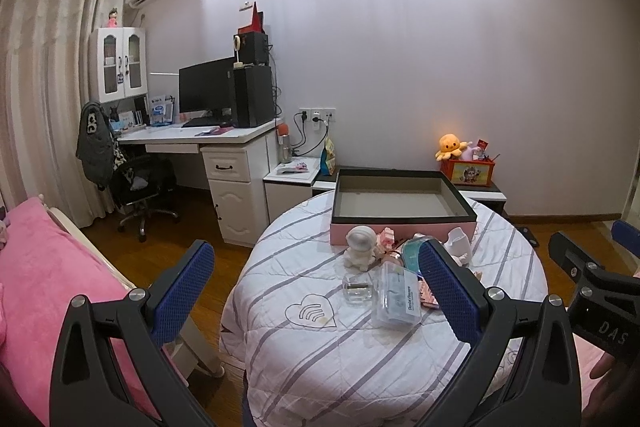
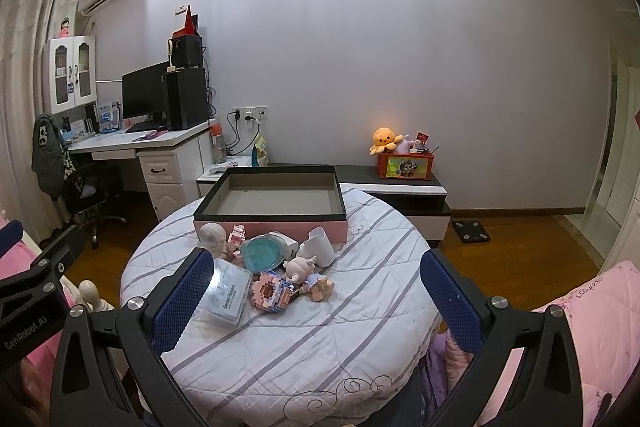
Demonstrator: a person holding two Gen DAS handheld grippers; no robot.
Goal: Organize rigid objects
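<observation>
Blue-padded fingers are filling the bottom of both views: you are holding your left gripper (image 1: 316, 283) and your right gripper (image 2: 316, 291) spread wide, grasping nothing, above the round quilted table (image 2: 304, 359). Just beyond, at mid-frame, the clear floss box (image 2: 229, 293), a small glass bottle (image 1: 357, 288), the white figurine (image 1: 361, 242), a pink block toy (image 2: 271, 291), a teal disc (image 2: 262, 253) and a white cup (image 2: 320, 245) are lying clustered together. Behind them the empty pink tray (image 2: 272, 227) is sitting at the table's far edge.
</observation>
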